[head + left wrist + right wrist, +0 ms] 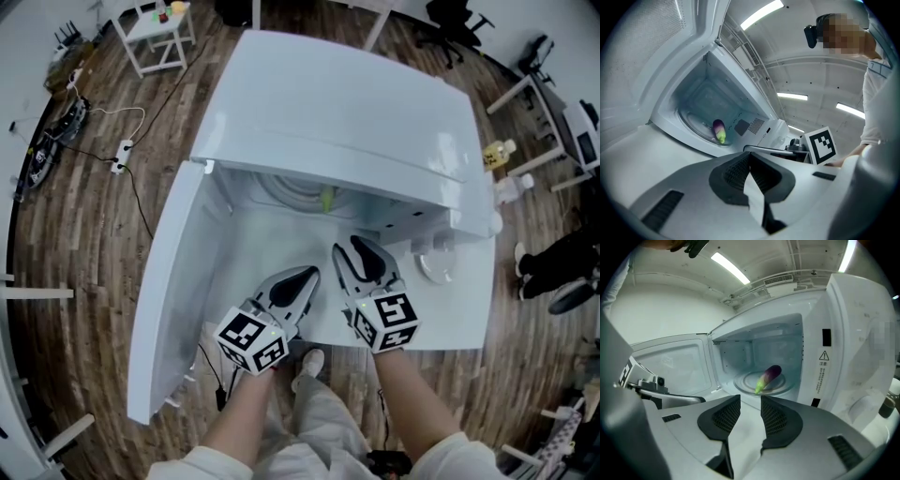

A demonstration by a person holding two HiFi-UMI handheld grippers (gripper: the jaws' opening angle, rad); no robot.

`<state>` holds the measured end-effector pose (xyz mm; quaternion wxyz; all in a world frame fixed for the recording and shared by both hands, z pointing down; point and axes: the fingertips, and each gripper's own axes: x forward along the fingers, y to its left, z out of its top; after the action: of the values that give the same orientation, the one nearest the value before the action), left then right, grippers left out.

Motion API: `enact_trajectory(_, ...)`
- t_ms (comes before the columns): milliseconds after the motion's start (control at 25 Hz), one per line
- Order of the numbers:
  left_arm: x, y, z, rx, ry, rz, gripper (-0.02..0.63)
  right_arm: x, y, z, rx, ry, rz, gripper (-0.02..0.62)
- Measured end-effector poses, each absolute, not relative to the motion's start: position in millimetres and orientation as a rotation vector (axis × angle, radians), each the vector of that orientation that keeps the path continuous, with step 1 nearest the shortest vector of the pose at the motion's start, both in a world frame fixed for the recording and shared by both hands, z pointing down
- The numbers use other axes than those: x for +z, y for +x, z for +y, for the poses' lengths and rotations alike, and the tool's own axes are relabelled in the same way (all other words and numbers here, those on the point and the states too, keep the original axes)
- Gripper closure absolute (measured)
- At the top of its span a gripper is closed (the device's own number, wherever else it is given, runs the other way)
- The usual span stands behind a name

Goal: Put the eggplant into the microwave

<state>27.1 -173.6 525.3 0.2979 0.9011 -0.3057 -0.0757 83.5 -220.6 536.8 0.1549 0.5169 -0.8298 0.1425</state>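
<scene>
The white microwave [347,103] stands with its door [178,281] swung open to the left. A purple eggplant [768,377] with a green stem lies on the glass turntable [783,385] inside; the eggplant [719,131] also shows in the left gripper view, and only its green end [327,199] shows from above. Both grippers hang outside the cavity, in front of the opening. My left gripper [302,278] [750,154] has its pads together with nothing in them. To its right, my right gripper [356,253] [750,411] stands open with an empty gap between its pads.
The microwave's control knob [436,267] sits right of the opening. A small white table [159,33] and cables [122,155] lie at the far left on the wooden floor. A bottle [497,152] and another person's legs [562,267] are at the right.
</scene>
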Motion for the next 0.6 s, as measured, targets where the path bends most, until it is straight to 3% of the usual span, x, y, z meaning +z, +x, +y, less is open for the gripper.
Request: enact_trajectory(600,515,42,-156,-0.162,2.435,-0.794,0.604,526,97,-169,0.434,1.499,-2.4,0.533)
